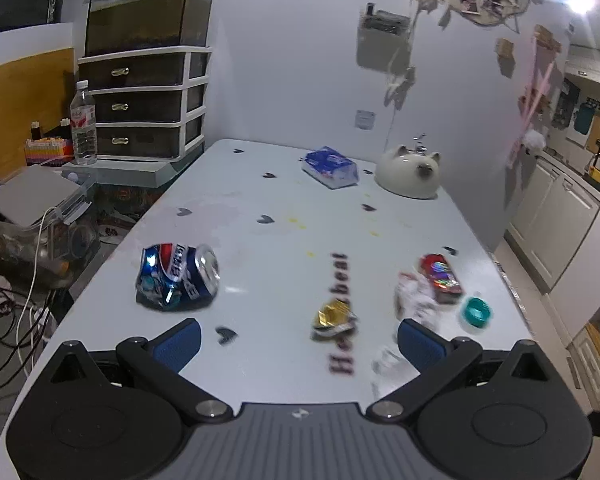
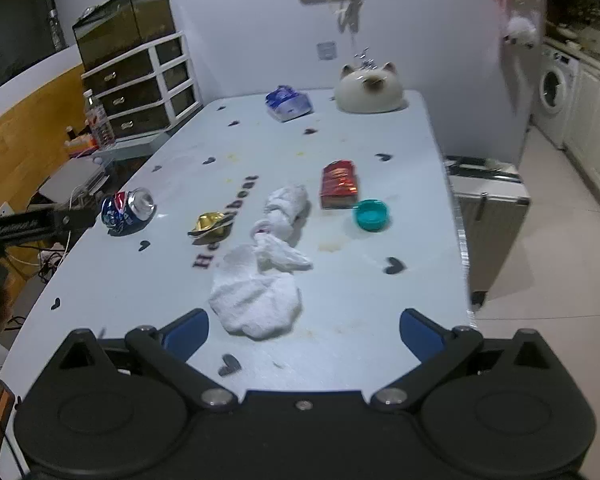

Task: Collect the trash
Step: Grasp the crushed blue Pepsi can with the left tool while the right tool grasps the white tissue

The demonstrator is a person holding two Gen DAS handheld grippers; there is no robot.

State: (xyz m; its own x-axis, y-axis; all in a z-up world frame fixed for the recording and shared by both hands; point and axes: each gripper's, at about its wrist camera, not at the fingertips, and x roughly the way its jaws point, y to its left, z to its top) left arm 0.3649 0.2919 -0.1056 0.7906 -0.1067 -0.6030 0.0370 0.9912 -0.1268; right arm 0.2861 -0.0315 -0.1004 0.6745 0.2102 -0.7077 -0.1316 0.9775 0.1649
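A crushed blue soda can [image 1: 178,276] [image 2: 127,211] lies on the white table's [image 1: 260,196] left side. A gold foil wrapper [image 1: 333,318] [image 2: 211,225] lies near the middle. Crumpled white tissues [image 2: 256,296] [image 1: 414,300] sit in front of my right gripper [image 2: 304,336]. A red shiny packet [image 2: 339,184] [image 1: 440,278] and a teal bottle cap [image 2: 371,214] [image 1: 475,312] lie to the right. My left gripper [image 1: 300,344] is open and empty, above the near table edge, the can ahead to its left. My right gripper is open and empty.
A blue tissue pack [image 1: 331,168] [image 2: 289,103] and a cat-shaped ceramic jar [image 1: 408,174] [image 2: 369,88] stand at the table's far end. A drawer unit [image 1: 144,104] and cluttered boxes are left of the table. A metal bin [image 2: 488,216] stands by the right edge.
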